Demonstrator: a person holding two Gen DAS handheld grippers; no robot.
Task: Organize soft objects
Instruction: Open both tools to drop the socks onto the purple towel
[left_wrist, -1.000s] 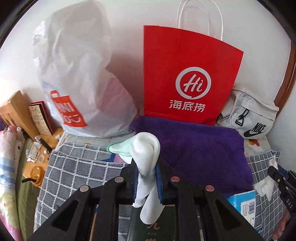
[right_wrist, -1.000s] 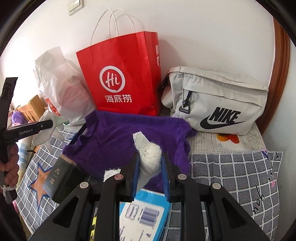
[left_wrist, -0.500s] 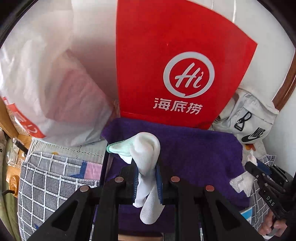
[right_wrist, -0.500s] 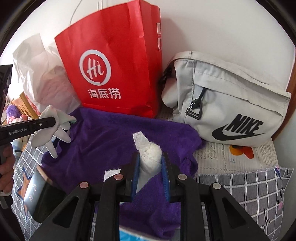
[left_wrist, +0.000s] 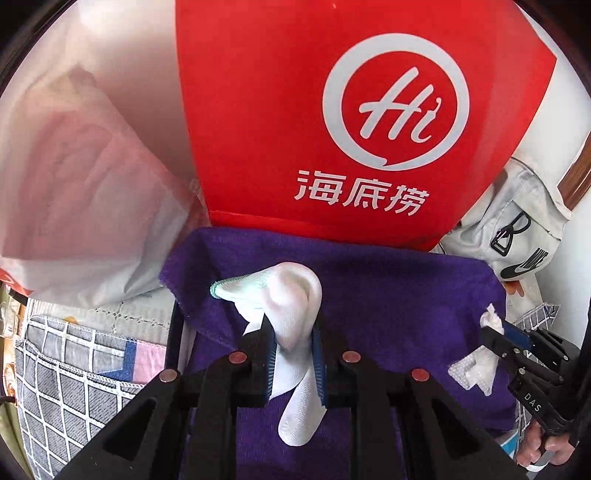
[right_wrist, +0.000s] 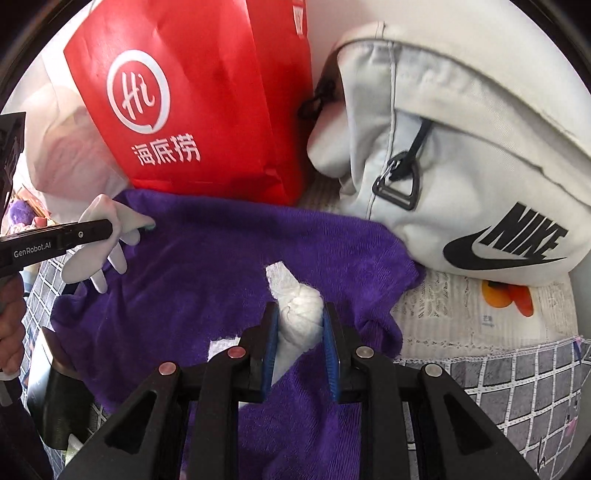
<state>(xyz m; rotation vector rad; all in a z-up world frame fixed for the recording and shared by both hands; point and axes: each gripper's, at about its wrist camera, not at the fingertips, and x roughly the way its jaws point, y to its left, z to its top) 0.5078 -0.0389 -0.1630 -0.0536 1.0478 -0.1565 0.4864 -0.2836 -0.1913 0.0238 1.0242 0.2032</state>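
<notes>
My left gripper (left_wrist: 293, 350) squeezes a white glove (left_wrist: 295, 317) tight between its blue pads. My right gripper (right_wrist: 300, 338) pinches a knotted white cloth (right_wrist: 301, 317) the same way. Both grips look just like they did a second ago. What changed is how close I am: the red paper bag (left_wrist: 332, 110) and the grey Nike bag (right_wrist: 461, 166) look much bigger now, and both soft things hang low over the purple towel (right_wrist: 221, 258). The white plastic bag (left_wrist: 81, 184) has slid off toward the left edge.
</notes>
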